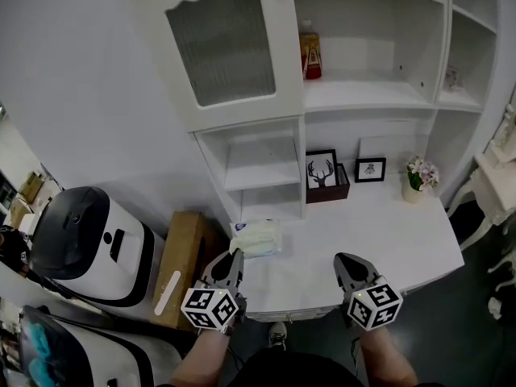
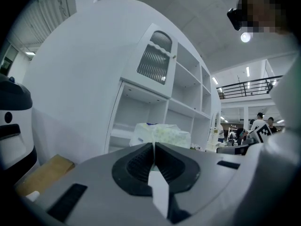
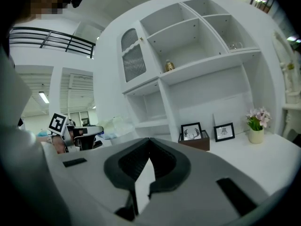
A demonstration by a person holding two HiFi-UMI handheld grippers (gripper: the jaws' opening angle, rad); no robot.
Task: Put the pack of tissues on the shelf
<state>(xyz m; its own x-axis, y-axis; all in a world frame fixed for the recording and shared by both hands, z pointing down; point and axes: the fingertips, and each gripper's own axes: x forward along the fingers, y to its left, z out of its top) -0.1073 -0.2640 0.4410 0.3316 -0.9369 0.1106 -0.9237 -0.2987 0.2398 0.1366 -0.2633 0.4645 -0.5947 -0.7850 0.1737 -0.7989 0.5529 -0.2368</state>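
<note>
Since the head view takes in both tongs, starting there. My left gripper (image 1: 235,253) and right gripper (image 1: 343,259) sit over the near edge of the white desk (image 1: 379,240), jaws pressed together, nothing in either.

The pack of tissues (image 1: 258,239) lies on the desk right at the left tips, slightly to their right. Can't tell if it touches them. Nothing stands between. Beyond it is the lowest open shelf bay (image 1: 262,204).

Left of the left gripper, off the desk, are a cardboard box (image 1: 181,256) and a white machine with a black top (image 1: 85,244). Ahead of the right gripper, at the back of the desk, are a deer picture (image 1: 322,169), a small framed print (image 1: 370,169) and a flower pot (image 1: 419,180) farther right. Higher up there's a bottle (image 1: 310,51) beside a ribbed-glass door (image 1: 222,43).

Left gripper view: jaws closed on each other, empty. The pack (image 2: 162,134) is dead ahead, just over the tips. Its wrap is soft and crinkled, whitish, with a blue patch on top. Open bays stand behind it.

Right gripper view: jaws meet at the tips, empty. The pack (image 3: 115,125) is off to the left, past the left gripper (image 3: 82,133). The deer picture (image 3: 191,132) is ahead to the right.
</note>
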